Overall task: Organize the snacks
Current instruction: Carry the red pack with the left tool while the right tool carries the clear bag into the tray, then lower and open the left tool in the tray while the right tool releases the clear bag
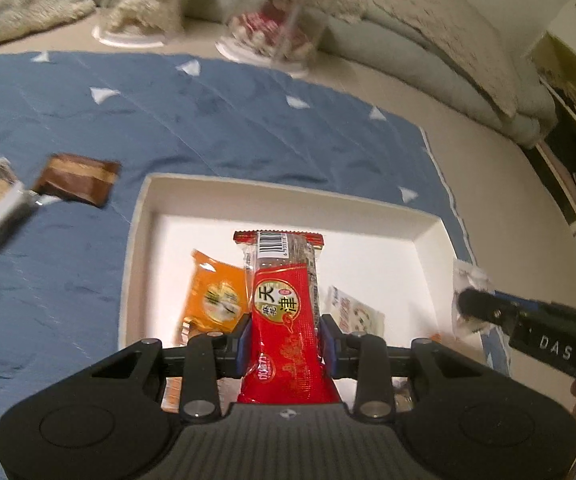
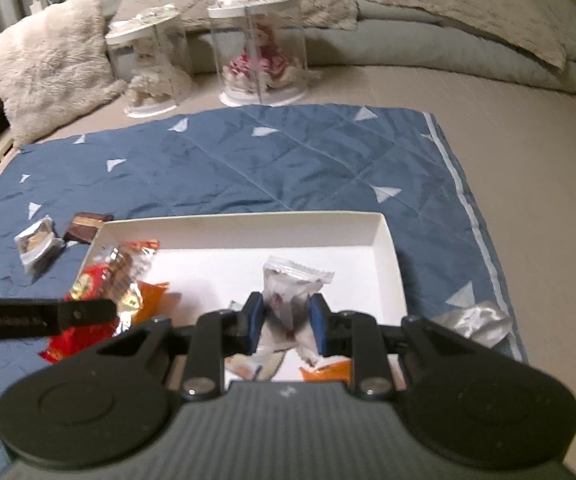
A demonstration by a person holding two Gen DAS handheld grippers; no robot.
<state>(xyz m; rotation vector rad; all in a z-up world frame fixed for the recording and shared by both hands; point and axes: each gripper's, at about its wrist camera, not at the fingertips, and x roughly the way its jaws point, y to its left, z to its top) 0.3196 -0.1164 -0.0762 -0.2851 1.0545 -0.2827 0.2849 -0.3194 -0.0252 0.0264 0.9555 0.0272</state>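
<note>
My left gripper [image 1: 286,336] is shut on a long red snack packet [image 1: 284,312], which hangs over the white tray [image 1: 288,190]. Below it in the tray lie an orange packet [image 1: 216,296] and a white printed packet [image 1: 358,314]. My right gripper [image 2: 286,320] is shut on a small white-and-clear packet [image 2: 292,296], also above the tray [image 2: 248,218]. In the right wrist view the left gripper [image 2: 104,312] comes in from the left with the red packet [image 2: 96,280]. A brown snack [image 2: 88,226] and a silver-clear packet [image 2: 36,244] lie on the quilt left of the tray.
The tray sits on a blue quilt [image 2: 288,160] spread over a bed. A crumpled silver packet [image 2: 476,320] lies on the quilt by the tray's right side. Two clear domes with dolls [image 2: 260,48] and pillows [image 2: 48,64] stand behind the quilt.
</note>
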